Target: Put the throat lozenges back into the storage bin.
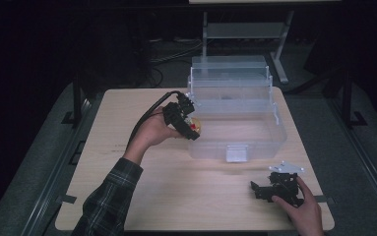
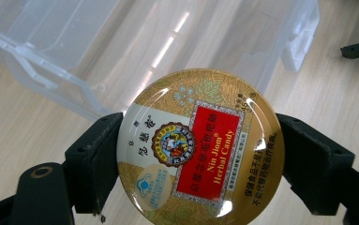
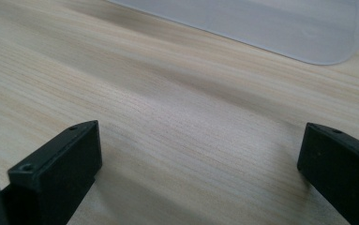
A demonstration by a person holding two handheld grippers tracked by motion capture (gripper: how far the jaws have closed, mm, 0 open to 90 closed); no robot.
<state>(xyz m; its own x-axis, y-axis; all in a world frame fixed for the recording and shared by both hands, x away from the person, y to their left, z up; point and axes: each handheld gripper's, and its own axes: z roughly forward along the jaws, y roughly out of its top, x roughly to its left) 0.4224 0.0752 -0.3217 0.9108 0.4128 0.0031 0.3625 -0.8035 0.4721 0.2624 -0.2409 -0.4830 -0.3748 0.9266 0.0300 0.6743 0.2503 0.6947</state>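
While the left tongs [image 2: 200, 154] hold a round tin [image 2: 200, 147] tight by its two sides, the tin hangs just above the left wall of the box [image 1: 274, 130]; in the high view the left tongs [image 1: 188, 123] and the tin [image 1: 195, 127] sit right at that wall, not yet inside. One box stands on the surface [image 1: 151, 196]; it is clear plastic, its lid is swung up and back, and a small clear tray sits along the back; the big bottom part looks bare, and one small dark thing shows in the tray, too small to tell. A white latch hangs on the front wall. One tin is here; it is gold with a red label that reads "Nin Jiom Herbal Candy", and its face looks up at the left tongs' camera. Two tongs are here; the right tongs [image 1: 265, 189] rest low on the surface near the front right corner, well apart from the box, with their jaws wide open and nothing between them; in their own view the right tongs [image 3: 200, 164] show bare wood and a clear corner of the box [image 3: 308, 33] farther off. Nothing stands between the tin and the box. Past the surface, a grey stand stands on the dark floor.
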